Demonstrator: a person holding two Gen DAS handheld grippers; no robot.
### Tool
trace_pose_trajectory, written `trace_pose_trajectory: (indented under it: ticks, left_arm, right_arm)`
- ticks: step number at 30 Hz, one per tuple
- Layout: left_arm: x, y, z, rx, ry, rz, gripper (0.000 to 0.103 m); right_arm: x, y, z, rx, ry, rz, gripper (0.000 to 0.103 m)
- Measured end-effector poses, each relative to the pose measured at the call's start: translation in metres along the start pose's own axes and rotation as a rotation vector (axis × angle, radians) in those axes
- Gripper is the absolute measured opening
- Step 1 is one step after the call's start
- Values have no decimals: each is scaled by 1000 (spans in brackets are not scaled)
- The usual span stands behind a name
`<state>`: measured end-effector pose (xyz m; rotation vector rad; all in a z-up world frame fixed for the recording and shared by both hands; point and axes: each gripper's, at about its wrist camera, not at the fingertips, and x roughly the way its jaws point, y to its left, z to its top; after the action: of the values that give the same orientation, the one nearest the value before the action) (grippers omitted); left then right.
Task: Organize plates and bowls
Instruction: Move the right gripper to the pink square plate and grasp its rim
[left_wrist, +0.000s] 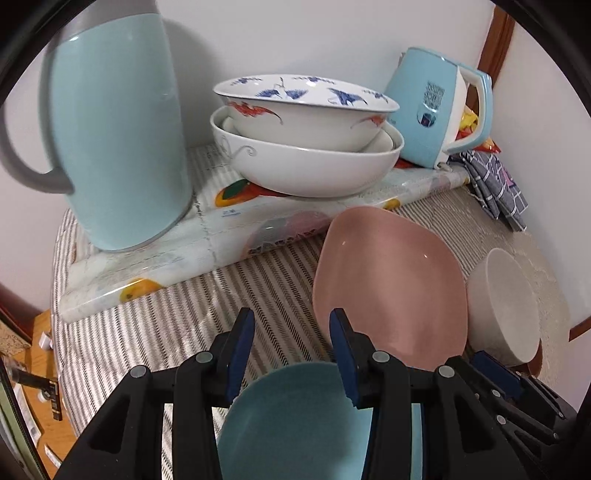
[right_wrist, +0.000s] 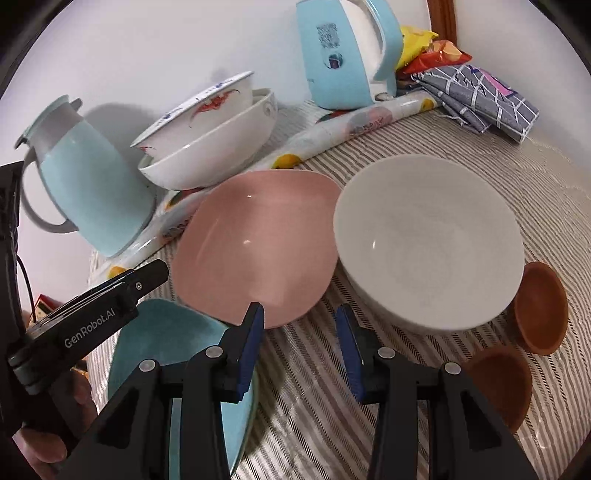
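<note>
Both tongs, left and right, part-open, hold 0; I'd drop left squarely over blue plate rim below.

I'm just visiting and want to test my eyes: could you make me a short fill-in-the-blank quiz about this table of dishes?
1. The plate beside the big white bowl is coloured ____.
2. The painted bowl is nested in a plain ____ bowl.
3. The number of small brown dishes near the big white bowl is ____.

Missing words: pink; white; two
</note>
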<state>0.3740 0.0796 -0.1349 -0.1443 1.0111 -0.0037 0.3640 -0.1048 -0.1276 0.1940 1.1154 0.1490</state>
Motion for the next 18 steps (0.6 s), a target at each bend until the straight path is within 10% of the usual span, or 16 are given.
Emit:
trace_pose_trajectory:
  ticks: [9,18]
  left_arm:
    - [23,-4,6,7,31,9,40]
    - [38,-12,7,11,62,-38,10]
  right_arm:
    - [19,-1,3,14,11,-4,31]
    - [27,-1,4,14,-4,-15,24]
